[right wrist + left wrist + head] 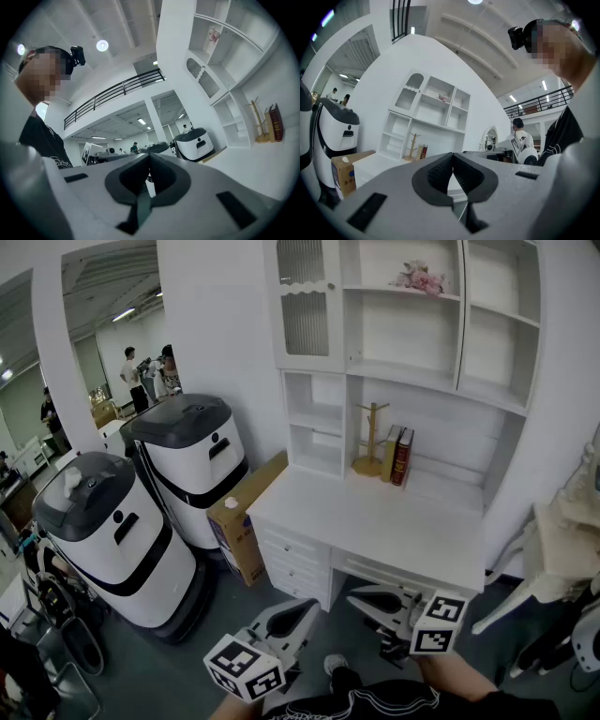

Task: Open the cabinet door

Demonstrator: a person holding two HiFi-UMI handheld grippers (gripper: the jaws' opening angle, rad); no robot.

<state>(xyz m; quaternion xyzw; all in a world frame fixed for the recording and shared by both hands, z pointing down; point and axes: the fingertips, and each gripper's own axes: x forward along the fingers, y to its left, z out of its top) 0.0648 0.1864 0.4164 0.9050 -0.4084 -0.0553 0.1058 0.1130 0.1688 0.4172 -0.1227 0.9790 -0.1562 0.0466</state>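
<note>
The white desk hutch (412, 381) has a closed cabinet door (305, 301) with ribbed glass at its upper left. The same door shows far off in the left gripper view (408, 93) and in the right gripper view (205, 79). Both grippers hang low by the person's body, well short of the desk and far below the door. My left gripper (312, 606) is shut, its tips meeting (452, 154) with nothing between them. My right gripper (353, 595) points left, across the left one, and is also shut and empty (149, 154).
Two large white-and-black machines (192, 465) (103, 531) stand left of the desk, with a cardboard box (246, 521) between them and it. The hutch holds books (401, 456), a wooden stand (371, 437) and flowers (420, 277). A white chair (562, 540) is at the right.
</note>
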